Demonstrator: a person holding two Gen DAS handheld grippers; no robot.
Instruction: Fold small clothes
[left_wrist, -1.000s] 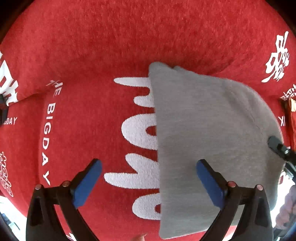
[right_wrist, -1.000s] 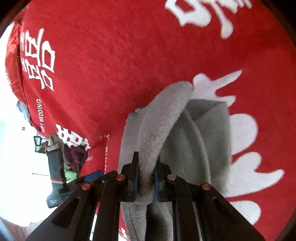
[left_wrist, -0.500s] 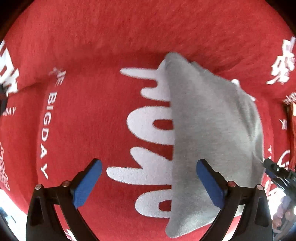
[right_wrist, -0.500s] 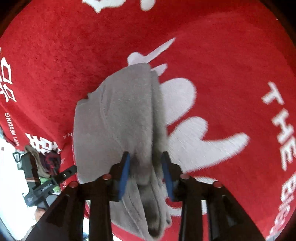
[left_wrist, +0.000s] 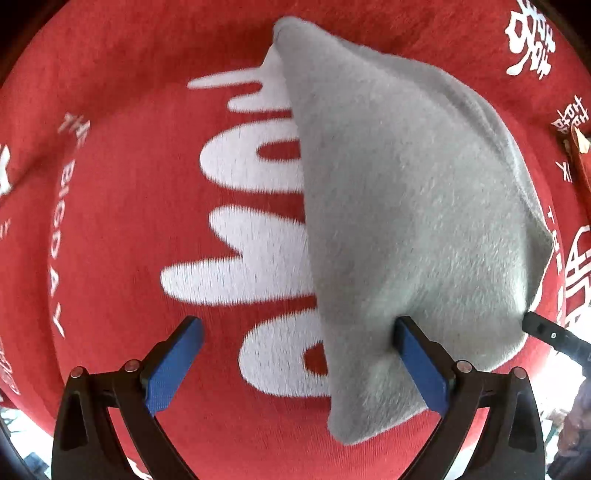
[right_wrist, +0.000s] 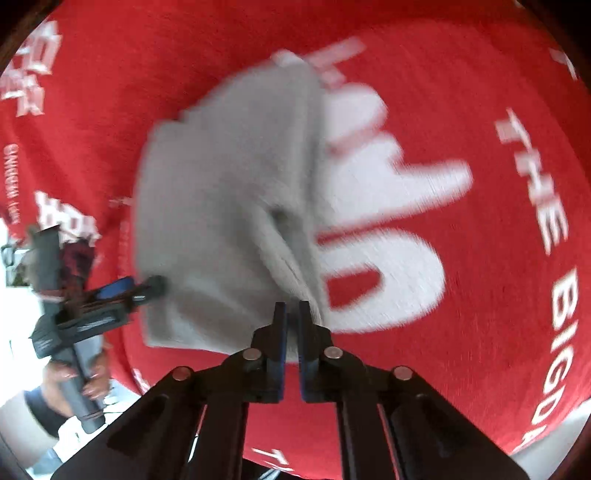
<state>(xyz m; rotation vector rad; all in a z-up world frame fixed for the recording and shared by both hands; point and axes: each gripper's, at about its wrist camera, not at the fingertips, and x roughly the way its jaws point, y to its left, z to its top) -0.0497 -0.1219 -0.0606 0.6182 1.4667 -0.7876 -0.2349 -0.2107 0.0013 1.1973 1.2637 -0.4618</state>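
A small grey fleece garment (left_wrist: 406, 221) lies folded on a red blanket (left_wrist: 122, 221) with white lettering. My left gripper (left_wrist: 297, 363) points straight down over the garment's left edge and is open wide. Its right blue pad (left_wrist: 421, 365) touches the grey cloth; its left pad hangs over the bare blanket. In the blurred right wrist view the jaws of my right gripper (right_wrist: 291, 332) are closing, with a thin fold of the garment (right_wrist: 221, 192) pinched between the pads. A finger (left_wrist: 546, 332) of the right gripper shows at the garment's right edge.
The red blanket covers the whole work surface and hangs over its edges. In the right wrist view my left gripper (right_wrist: 144, 288) shows at the garment's left side, with a person's hand (right_wrist: 85, 384) on its handle. Dark items (right_wrist: 74, 254) lie beyond the blanket's edge.
My left gripper sank closer to the garment, and its right pad now touches it. My right gripper opened around the fold, shifted along the garment, then shut on its near edge.
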